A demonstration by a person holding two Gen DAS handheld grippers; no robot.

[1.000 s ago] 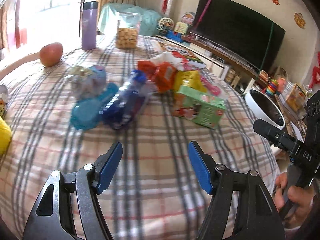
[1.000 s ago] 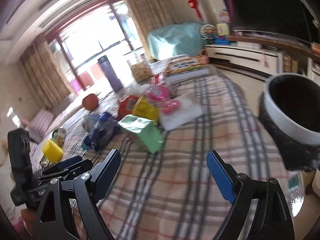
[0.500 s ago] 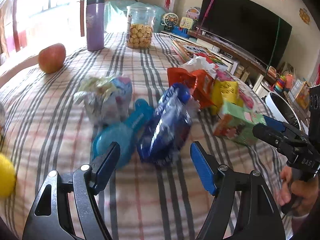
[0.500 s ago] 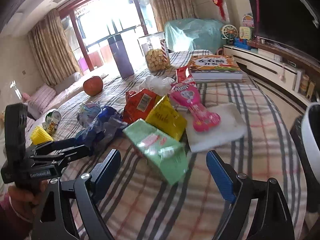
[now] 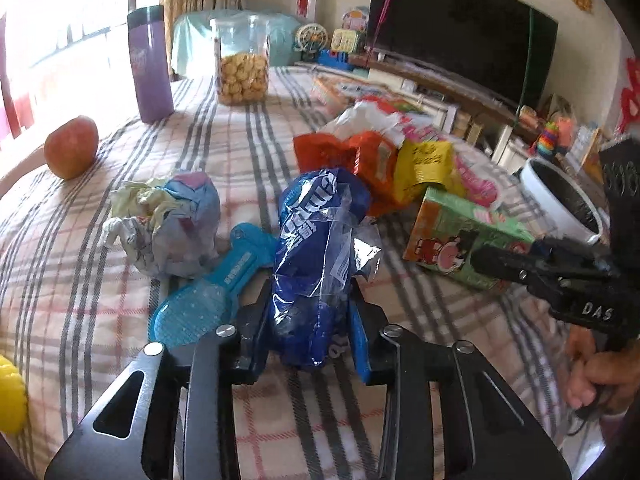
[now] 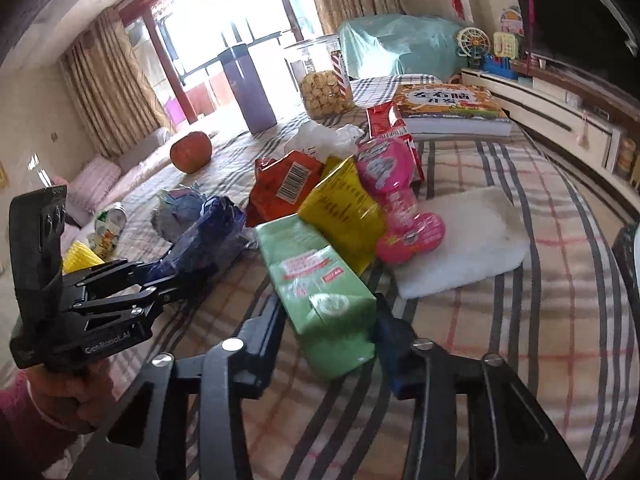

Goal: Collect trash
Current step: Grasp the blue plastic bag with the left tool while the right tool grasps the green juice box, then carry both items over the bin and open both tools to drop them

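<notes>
My left gripper [image 5: 310,330] is shut on a crumpled blue snack wrapper [image 5: 316,256] on the plaid tablecloth. My right gripper [image 6: 332,328] is shut on a green carton [image 6: 320,288]; it also shows in the left wrist view [image 5: 460,240]. More trash lies behind: an orange packet [image 6: 286,188], a yellow packet [image 6: 344,208], a pink wrapper [image 6: 392,200], a crumpled pale wrapper [image 5: 168,224] and white tissue [image 5: 368,120]. A white-rimmed bin [image 5: 560,204] stands off the table's right edge.
On the table are an apple [image 5: 71,147], a purple flask [image 5: 150,64], a cookie jar [image 5: 241,66], a teal plastic scoop [image 5: 212,292], a book [image 6: 452,110], a white pad [image 6: 460,240] and a yellow object [image 5: 10,394]. A TV [image 5: 460,32] stands behind.
Both grippers moved forward to the trash pile and closed: the left on the blue wrapper, the right on the green carton.
</notes>
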